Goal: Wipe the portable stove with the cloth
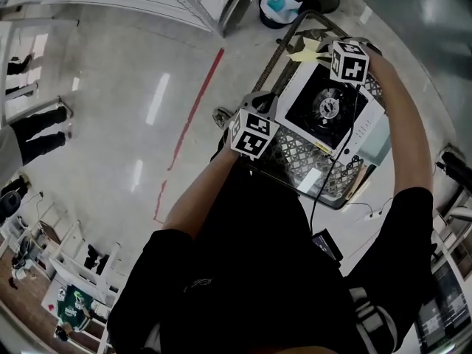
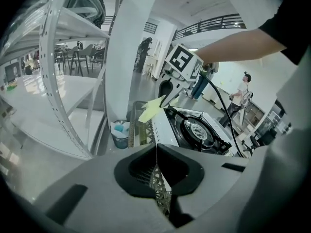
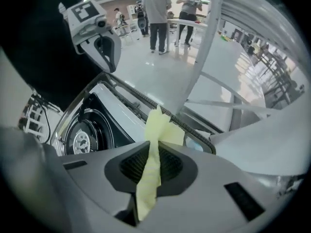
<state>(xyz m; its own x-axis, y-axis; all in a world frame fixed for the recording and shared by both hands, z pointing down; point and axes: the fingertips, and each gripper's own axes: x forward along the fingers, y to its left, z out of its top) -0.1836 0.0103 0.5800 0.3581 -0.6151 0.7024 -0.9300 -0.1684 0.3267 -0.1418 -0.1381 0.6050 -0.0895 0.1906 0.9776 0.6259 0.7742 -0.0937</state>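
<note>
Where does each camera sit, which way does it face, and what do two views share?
Head view: on the person's head, steeply down at the white portable stove with black burner on the wire-mesh basket; arms and black-clad torso show.
Left gripper view: on the left gripper, shut on the basket's mesh, facing the stove; right forearm shows.
Right gripper view: on the right gripper, shut on the yellow cloth, facing the stove's edge.
Shared: both gripper views show the stove and the opposite gripper.

The portable stove (image 1: 332,105) covers most of the wire basket (image 1: 306,161) under it. In the right gripper view, the right hand-held gripper (image 3: 151,166) blocks the stove's near side, and the lower end of the cloth (image 3: 158,130) vanishes between its closed jaws. The stove's front print is unreadably small.
</note>
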